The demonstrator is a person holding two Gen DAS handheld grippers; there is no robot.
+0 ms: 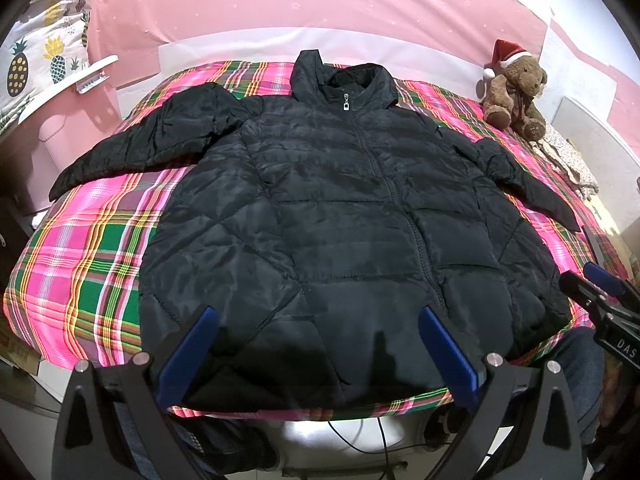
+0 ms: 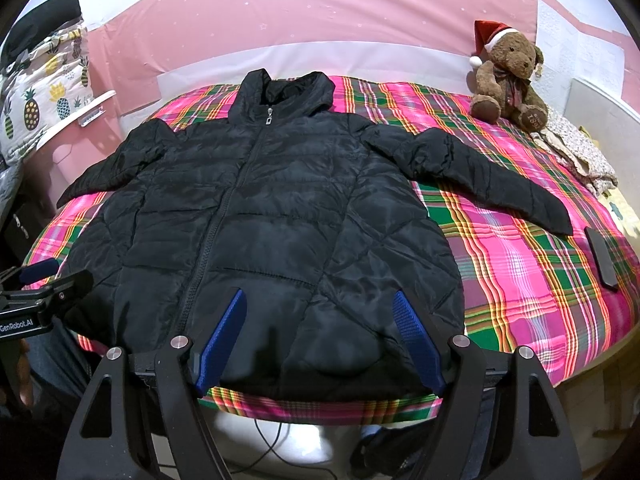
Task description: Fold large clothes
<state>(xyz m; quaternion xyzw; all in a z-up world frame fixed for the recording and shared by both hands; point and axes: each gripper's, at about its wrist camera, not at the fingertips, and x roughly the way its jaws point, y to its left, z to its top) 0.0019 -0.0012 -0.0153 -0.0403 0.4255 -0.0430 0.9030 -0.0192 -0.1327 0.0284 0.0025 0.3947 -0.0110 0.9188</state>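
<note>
A black puffer jacket [image 1: 352, 216] lies flat, zipped, sleeves spread, on the plaid bed [image 1: 80, 272]. It looks light, puffy and slippery; cuffs and hem corners offer grip. Left tongs [image 1: 316, 354] and right tongs [image 2: 320, 340] gape wide, empty.

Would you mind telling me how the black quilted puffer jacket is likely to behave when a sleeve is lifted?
The black quilted puffer jacket will probably flop and drape, since it lies limp on the plaid bedsheet. Its shiny shell suggests it may slip between fingers. The puffy quilting hints it is light for its bulk.
</note>
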